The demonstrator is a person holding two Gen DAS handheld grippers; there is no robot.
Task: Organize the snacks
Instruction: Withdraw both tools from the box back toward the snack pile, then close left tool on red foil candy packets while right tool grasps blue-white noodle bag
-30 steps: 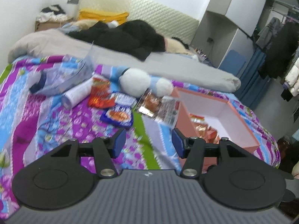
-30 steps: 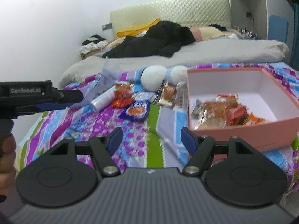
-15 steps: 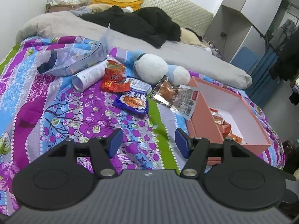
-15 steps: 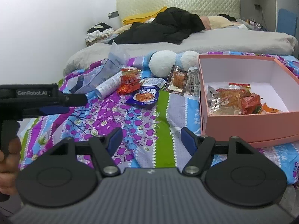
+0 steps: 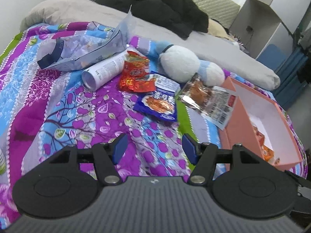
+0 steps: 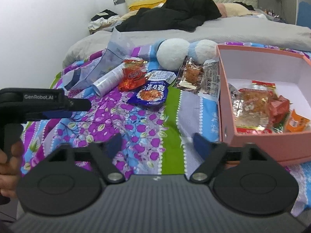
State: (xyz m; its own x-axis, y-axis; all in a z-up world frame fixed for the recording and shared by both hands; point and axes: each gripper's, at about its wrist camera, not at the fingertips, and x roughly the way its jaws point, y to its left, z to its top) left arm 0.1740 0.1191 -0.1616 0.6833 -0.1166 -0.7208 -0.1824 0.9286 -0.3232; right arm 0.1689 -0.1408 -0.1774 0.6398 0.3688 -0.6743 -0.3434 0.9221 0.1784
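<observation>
Step in hand: approach to the loose snacks on the bed (image 5: 64, 101); nothing is picked yet.
Target, as judged: blue pack (image 5: 157, 102), nearest to both grippers, lying flat on the bedspread just left of the green stripe.
Other loose snacks: red pack (image 5: 136, 71) touching the blue pack's far edge; clear pack (image 5: 206, 99) lying against the box's left wall.
Box: pink box (image 6: 252, 141) sits by the bed's right edge and already holds several packs.
Non-snacks: tube (image 5: 105, 69), grey bag (image 5: 83, 48) and plush toy (image 5: 180, 64) lie among the packs; leave them out of the box.
Left gripper (image 5: 153, 148): jaws stand apart, empty; you have just been opening them. It tilts down at the bedspread, short of the blue pack.
Right gripper (image 6: 157, 144): jaws wide apart, empty, and have just been opening; pads are blurred. It tilts down beside the box's near left corner.
Hand: your left hand (image 6: 9, 161) holds the left gripper's handle at the bed's left side.
Method: bring one jaw under a raised edge of the blue pack, since a flat foil pack gives little to pinch.
Caution: close slowly; the bedspread may be caught with the pack.
Release: carry the pack over the box wall, then open above the bare white floor.
</observation>
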